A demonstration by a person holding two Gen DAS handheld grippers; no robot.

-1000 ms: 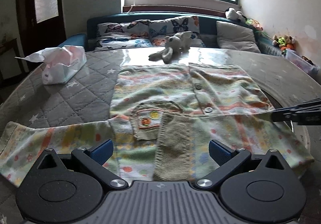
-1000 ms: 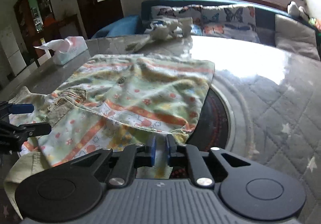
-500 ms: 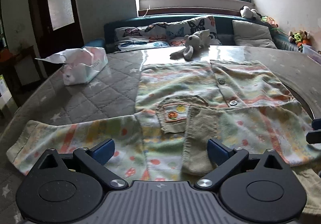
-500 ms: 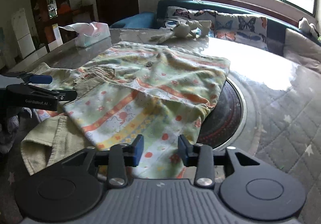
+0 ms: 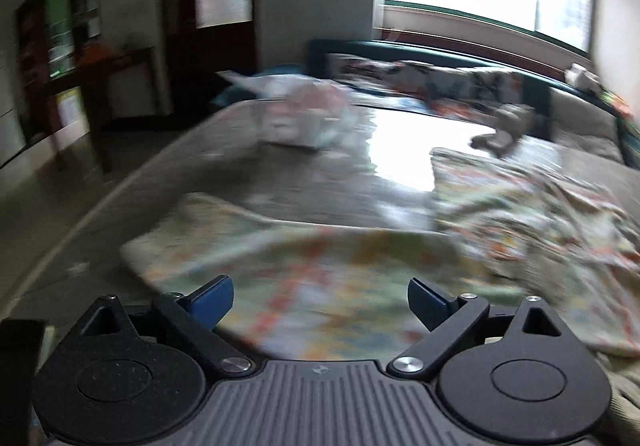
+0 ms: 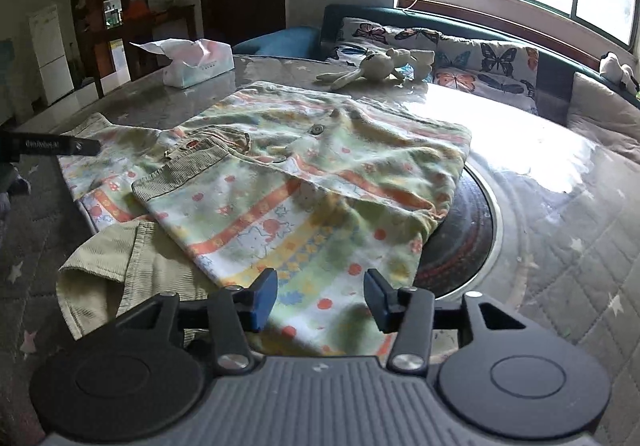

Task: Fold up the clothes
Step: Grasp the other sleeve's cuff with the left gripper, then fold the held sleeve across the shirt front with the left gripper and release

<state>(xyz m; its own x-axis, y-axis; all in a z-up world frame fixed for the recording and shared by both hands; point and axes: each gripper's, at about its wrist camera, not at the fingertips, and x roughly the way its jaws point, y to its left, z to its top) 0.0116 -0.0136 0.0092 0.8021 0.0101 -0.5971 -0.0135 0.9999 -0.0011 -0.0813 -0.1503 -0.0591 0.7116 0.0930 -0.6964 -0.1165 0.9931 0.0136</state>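
A child's patterned shirt (image 6: 328, 174) with orange stripes, buttons and a chest pocket lies on the quilted round table (image 6: 580, 286). Its right sleeve is folded across the front. Its left sleeve (image 5: 280, 258) is spread flat, blurred in the left wrist view. My left gripper (image 5: 320, 304) is open and empty just above that sleeve; one of its fingers (image 6: 48, 146) shows at the left edge of the right wrist view. My right gripper (image 6: 320, 300) is open and empty over the shirt's near hem.
A tissue pack (image 6: 198, 62) stands at the far left of the table, and a plush rabbit (image 6: 376, 68) lies at the far edge. A dark round inset (image 6: 464, 242) sits under the shirt's right side. A sofa with butterfly cushions (image 6: 460, 58) is behind.
My right gripper has opened, let go of the folded sleeve and pulled back. My left gripper has swung left fast, from the shirt's middle to the spread left sleeve.
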